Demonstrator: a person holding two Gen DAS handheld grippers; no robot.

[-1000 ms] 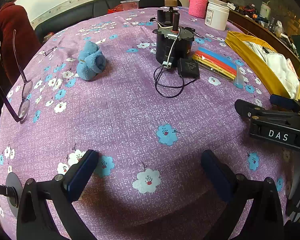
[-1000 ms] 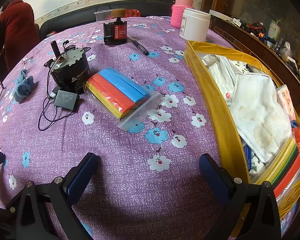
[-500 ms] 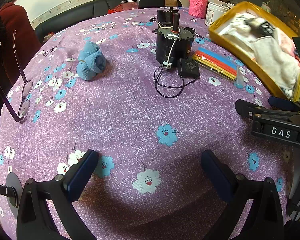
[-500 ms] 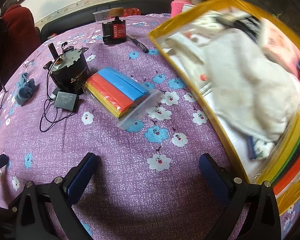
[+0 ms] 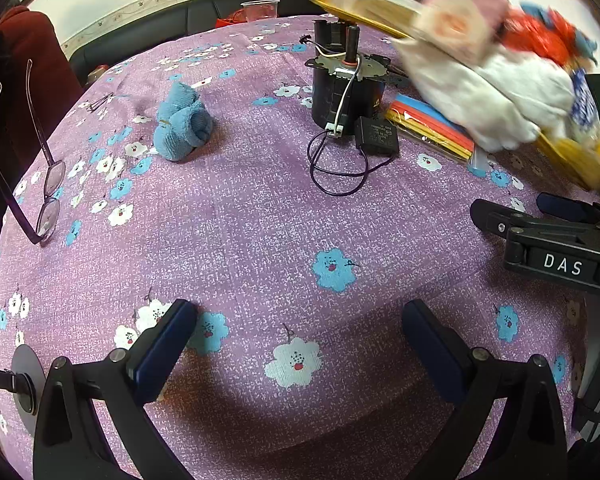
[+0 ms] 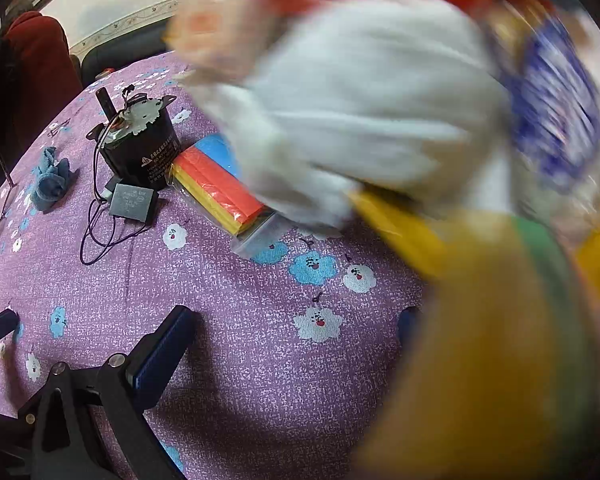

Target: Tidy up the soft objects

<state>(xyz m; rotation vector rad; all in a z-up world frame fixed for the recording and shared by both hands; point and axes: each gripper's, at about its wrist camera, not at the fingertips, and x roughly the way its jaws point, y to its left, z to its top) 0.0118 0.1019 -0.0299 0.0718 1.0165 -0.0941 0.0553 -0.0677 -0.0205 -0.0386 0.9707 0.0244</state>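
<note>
Left wrist view shows both jaws released; right wrist view, seemingly, blurred yellow bin.

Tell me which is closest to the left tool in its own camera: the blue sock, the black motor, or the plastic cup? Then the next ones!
From the left tool:
1. Blue rolled sock, mid-table, to the left.
2. Black motor, a bit farther back, right of centre, its wire looping toward the tool.
3. Clear plastic cup, far edge of the table, near the dark sofa.
</note>
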